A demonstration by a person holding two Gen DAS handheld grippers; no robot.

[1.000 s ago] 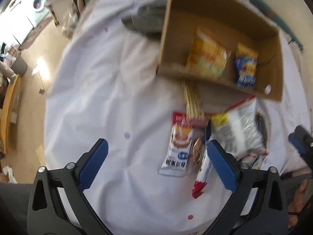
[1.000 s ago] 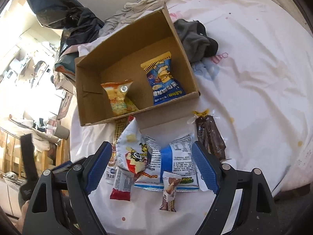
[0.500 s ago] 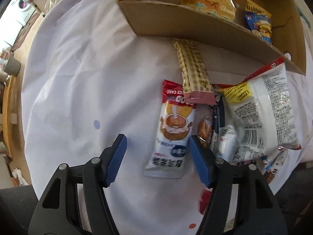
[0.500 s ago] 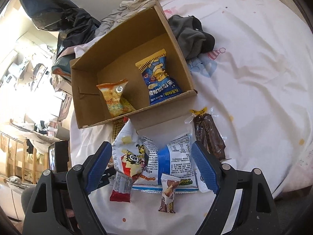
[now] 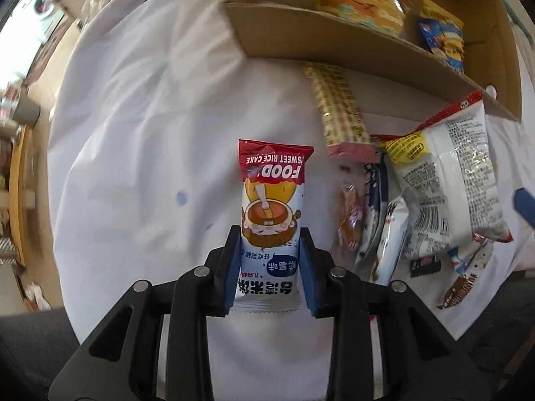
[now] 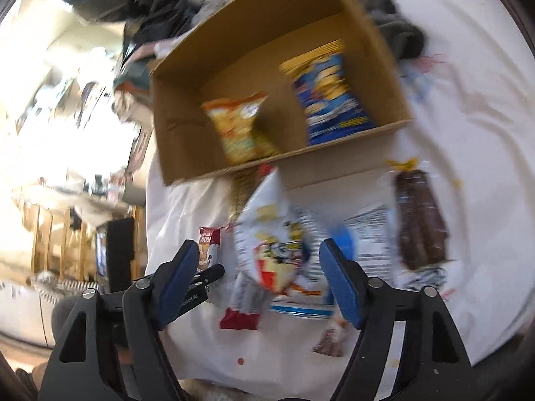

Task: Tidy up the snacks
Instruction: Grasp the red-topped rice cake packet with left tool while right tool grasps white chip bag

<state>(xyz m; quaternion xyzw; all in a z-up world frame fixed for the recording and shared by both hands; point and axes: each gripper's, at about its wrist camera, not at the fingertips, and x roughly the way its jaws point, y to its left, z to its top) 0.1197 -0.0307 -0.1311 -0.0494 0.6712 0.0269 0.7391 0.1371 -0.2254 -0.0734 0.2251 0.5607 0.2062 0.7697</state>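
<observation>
Sheet [image 5: 140,107] (white, dotted) covers the bench. Left tongs [image 5: 269,267], spread half a second ago, now pinch the rice cake packet [image 5: 271,207]; right tongs [image 6: 255,277] stay spread.

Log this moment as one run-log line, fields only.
left gripper: shut on rice cake packet | right gripper: open over white snack bag | cardboard box: holds two bags

cardboard box [image 5: 351,43] cropped, orange packet [image 6: 240,127] blurred
</observation>
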